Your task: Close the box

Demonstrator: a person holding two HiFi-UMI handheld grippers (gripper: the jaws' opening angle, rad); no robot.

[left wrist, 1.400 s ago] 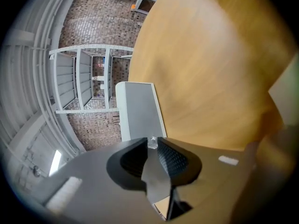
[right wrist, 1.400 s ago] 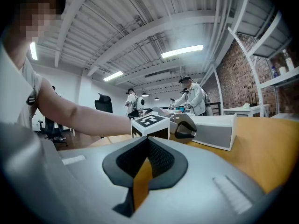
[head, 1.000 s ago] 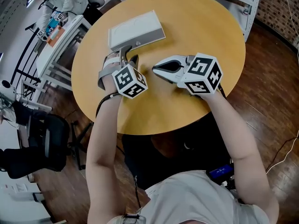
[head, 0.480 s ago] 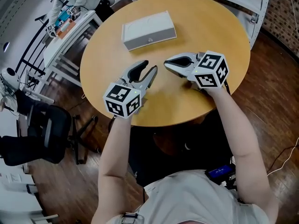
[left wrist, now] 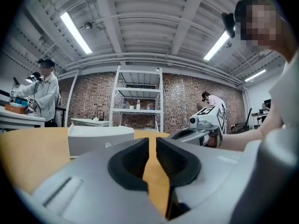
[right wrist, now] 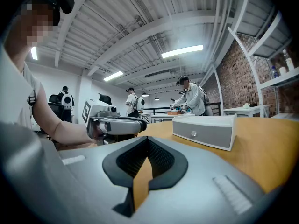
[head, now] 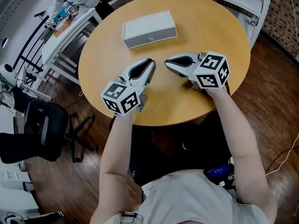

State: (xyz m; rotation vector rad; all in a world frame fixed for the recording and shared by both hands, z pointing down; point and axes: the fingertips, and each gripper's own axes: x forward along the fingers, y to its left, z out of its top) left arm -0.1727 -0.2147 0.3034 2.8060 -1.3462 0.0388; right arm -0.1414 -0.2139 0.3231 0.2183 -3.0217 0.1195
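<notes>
One round table (head: 212,36) carries the closed white box (head: 149,28) on its far side. My left gripper (head: 150,62), which was at the box's near edge a second ago, now sits well back beside the right gripper (head: 167,62). Its jaws have just been closing to an empty slit. The right gripper's jaws stay pressed together, empty.

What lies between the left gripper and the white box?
Only bare table, as the head view shows. The left gripper has just been closing its fingers, with nothing between them.
</notes>
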